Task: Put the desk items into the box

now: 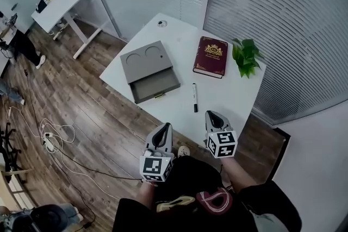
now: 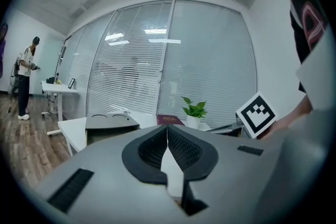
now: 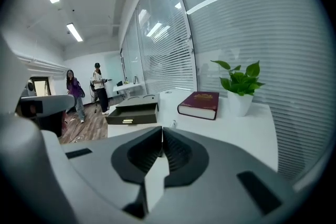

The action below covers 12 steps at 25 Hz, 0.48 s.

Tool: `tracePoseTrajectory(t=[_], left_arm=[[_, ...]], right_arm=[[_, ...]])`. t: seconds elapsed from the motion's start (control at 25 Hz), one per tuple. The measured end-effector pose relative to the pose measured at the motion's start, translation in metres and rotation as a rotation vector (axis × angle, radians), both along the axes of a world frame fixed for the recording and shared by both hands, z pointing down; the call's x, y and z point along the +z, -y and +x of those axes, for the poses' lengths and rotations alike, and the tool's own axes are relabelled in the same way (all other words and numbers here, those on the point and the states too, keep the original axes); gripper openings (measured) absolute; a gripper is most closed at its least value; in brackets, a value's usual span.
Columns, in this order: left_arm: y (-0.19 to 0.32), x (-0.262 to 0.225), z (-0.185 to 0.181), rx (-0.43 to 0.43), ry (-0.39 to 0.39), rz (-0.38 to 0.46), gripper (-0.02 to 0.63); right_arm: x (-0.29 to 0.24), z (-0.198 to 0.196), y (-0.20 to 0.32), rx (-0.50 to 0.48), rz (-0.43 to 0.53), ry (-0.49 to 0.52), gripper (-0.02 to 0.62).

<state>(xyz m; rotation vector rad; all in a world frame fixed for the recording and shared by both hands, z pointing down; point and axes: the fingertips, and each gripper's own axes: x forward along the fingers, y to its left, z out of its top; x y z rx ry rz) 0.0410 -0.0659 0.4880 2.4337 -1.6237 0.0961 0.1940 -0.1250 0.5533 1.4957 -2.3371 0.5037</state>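
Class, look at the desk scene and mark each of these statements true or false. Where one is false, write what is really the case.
1. The drawer of the grey box is pulled open. True.
2. The pen lies inside the drawer. False: it lies on the table, beside the drawer.
3. The book lies between the grey box and the plant. True.
4. The right gripper is holding the book. False: its jaws are shut on nothing, near the table's near edge.
5. The left gripper has its jaws together and holds nothing. True.
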Motion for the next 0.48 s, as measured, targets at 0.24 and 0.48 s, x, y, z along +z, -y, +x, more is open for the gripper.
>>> tracePoseTrajectory(t=[0.24, 0.48], left_arm=[[0.019, -0.002, 0.002, -0.014, -0.012, 0.005, 0.018], [0.037, 0.003, -0.003, -0.013, -0.019, -0.01, 0.018]], right_arm=[[0.012, 0.003, 0.019, 0.008, -0.058, 0.021, 0.015], [0.017, -0.001, 0.043, 0.003, -0.091, 0.003, 0.045]])
